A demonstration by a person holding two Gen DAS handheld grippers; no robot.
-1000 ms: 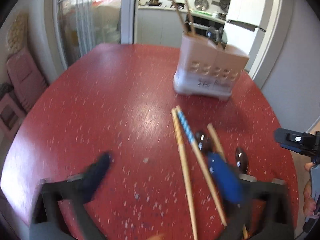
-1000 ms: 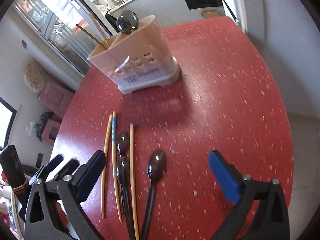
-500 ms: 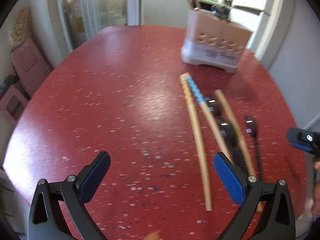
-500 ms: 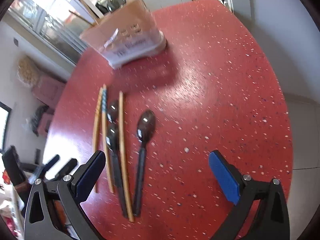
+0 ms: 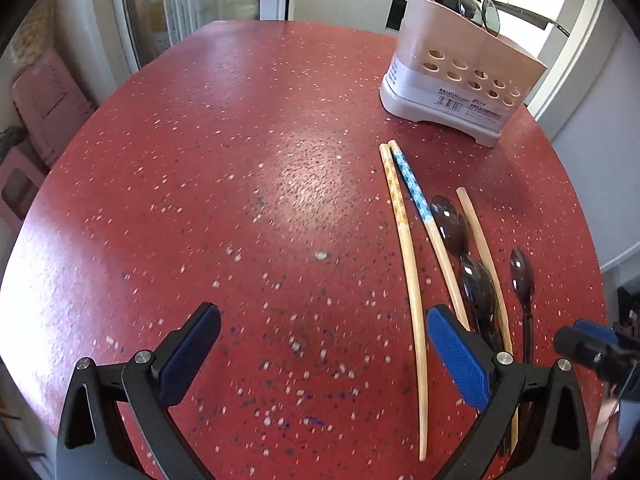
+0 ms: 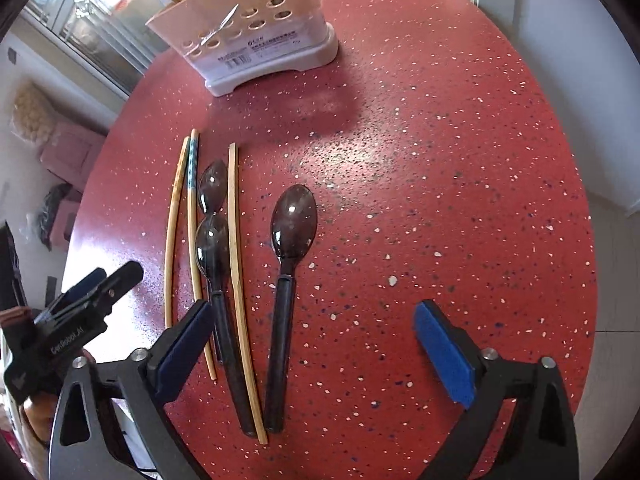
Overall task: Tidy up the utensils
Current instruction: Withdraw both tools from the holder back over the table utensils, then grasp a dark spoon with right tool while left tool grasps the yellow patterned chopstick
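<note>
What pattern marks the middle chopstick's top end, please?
Blue-and-white pattern on the middle chopstick, clearest in the left wrist view.

Table (image 6: pixel 460 128): bears all the utensils and the holder
Holder (image 6: pixel 256 36): stands at the far side of the table, behind the loose utensils, well apart from them; some chopsticks and spoons stand in it
Chopsticks (image 6: pixel 173 236): three lie on the table, two close together at the left, the third (image 6: pixel 237 280) further right
Two spoons (image 6: pixel 211 236): lie in one line between the second and third chopstick
Single spoon (image 6: pixel 292 264): lies right of the third chopstick, bowl toward the holder
Right gripper (image 6: pixel 316 344): above the handles, jaws closing, the single spoon's handle between them, not touched
Left gripper (image 5: pixel 324 344): over bare table, left of the chopsticks
</note>
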